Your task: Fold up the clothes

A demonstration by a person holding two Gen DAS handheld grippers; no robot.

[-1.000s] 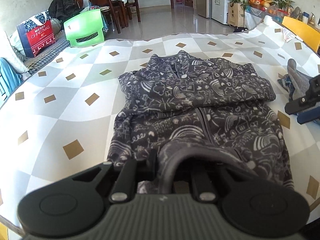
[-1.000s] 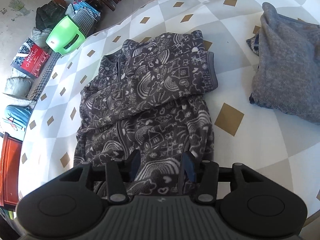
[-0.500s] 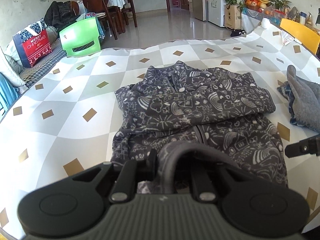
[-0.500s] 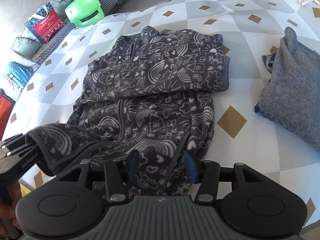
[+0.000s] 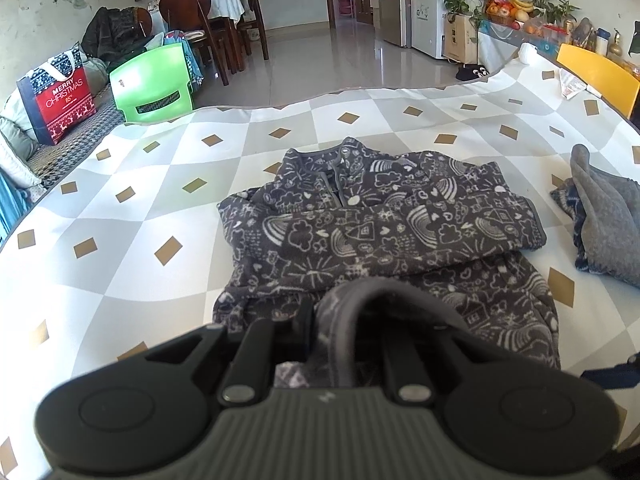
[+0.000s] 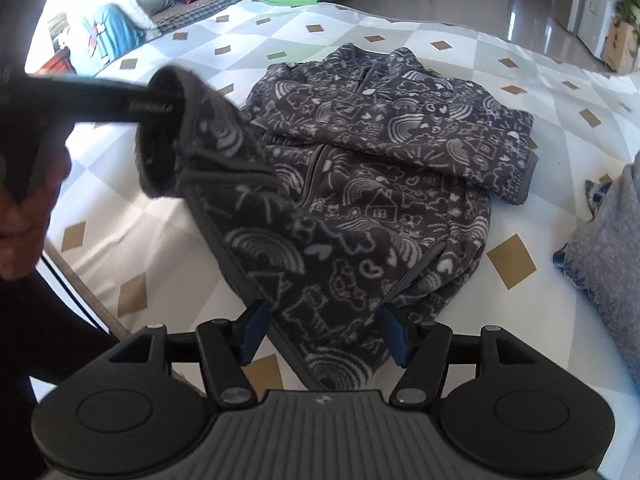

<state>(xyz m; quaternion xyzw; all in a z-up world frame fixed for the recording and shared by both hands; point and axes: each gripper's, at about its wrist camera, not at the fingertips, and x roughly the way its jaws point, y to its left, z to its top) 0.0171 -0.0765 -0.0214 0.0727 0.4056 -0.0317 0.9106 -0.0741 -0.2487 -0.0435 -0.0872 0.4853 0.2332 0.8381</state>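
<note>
A dark grey fleece jacket (image 5: pixel 384 232) with white doodles lies on the checked tablecloth (image 5: pixel 160 200), one sleeve folded across its chest. My left gripper (image 5: pixel 344 320) is shut on the jacket's bottom hem corner. In the right wrist view that left gripper (image 6: pixel 160 108) holds the corner lifted off the table, with the fabric draped down from it. My right gripper (image 6: pixel 322 332) hovers at the other end of the hem (image 6: pixel 336 368). Its jaws are opening, and the fabric lies between the blue pads (image 6: pixel 252 332) without being pinched.
A folded grey garment (image 5: pixel 600 220) lies to the right of the jacket, also seen in the right wrist view (image 6: pixel 612 248). The table edge (image 6: pixel 80 292) runs close on the near left. A green chair (image 5: pixel 152 84) and a yellow chair (image 5: pixel 596 76) stand beyond the table.
The left gripper has raised the hem corner higher and carried it forward. The right gripper has rolled and swung along the hem, and its jaws stand wider.
</note>
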